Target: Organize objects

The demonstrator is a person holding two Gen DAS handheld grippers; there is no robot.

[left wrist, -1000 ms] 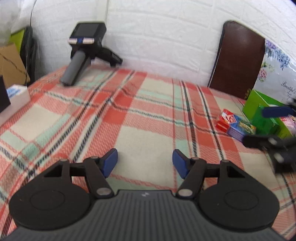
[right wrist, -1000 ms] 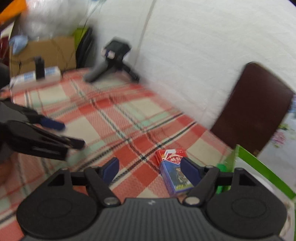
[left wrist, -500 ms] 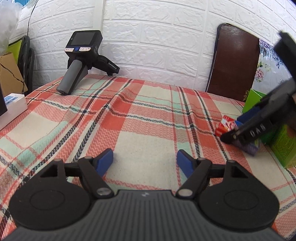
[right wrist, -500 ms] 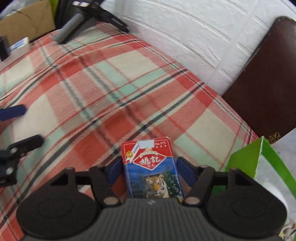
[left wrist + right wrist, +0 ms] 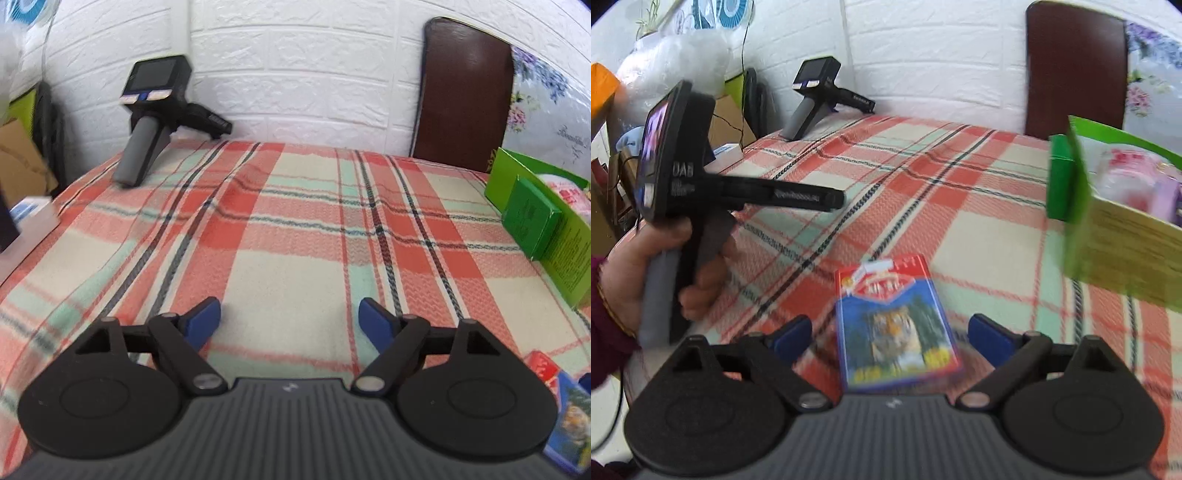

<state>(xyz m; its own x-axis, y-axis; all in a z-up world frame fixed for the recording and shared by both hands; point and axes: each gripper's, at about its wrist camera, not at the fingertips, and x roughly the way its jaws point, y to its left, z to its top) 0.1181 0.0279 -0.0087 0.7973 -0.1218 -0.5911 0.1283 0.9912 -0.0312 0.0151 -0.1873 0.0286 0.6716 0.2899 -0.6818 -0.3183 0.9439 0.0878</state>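
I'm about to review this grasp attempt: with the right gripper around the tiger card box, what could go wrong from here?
1. The right gripper is open, its fingers apart from the tiger card box; the box lies slightly skewed between them, so closing may twist or push it rather than clamp it.
2. The green box stands close on the right, so a lifted pack could clip its wall.
3. The left gripper hovers nearby and might get in the way.

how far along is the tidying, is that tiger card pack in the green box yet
Not yet. The tiger card pack lies on the plaid cloth between the open fingers of the right gripper, not clamped. The green box already holds a pink packet. The left gripper is open and empty. Gripping the pack and boxing it remain.
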